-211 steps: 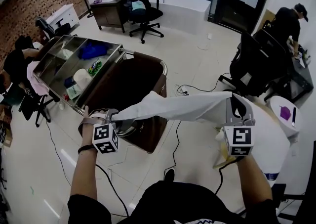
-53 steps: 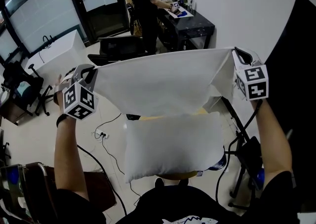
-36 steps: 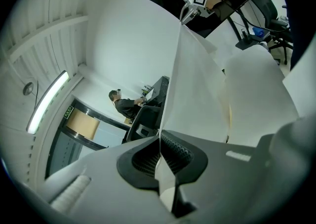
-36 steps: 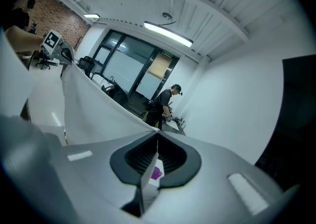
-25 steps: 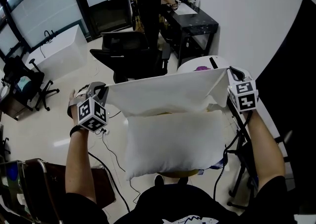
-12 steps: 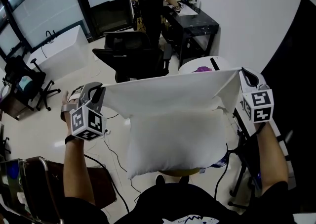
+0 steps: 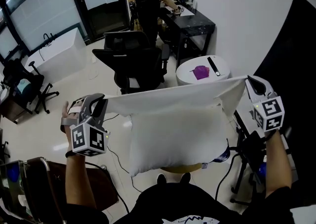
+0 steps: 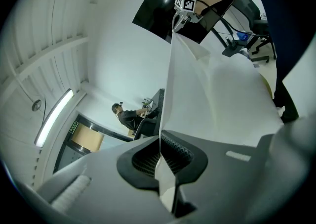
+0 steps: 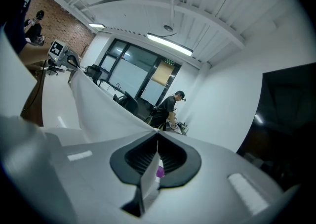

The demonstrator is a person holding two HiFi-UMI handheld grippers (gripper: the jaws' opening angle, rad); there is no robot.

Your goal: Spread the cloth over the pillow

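Head view: left claw (image 7: pixel 100 101) and right claw (image 7: pixel 250 79) each clamp a cloth (image 7: pixel 173 100) corner, stretched taut above the pillow (image 7: pixel 177 141). Spreading appears under way; next, lower evenly and release.

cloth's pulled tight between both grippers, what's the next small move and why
Probably draw both grippers toward the person and lower them together. The left gripper and right gripper are each shut on a corner of the cloth, stretched above the far edge of the pillow, most of which lies bare.
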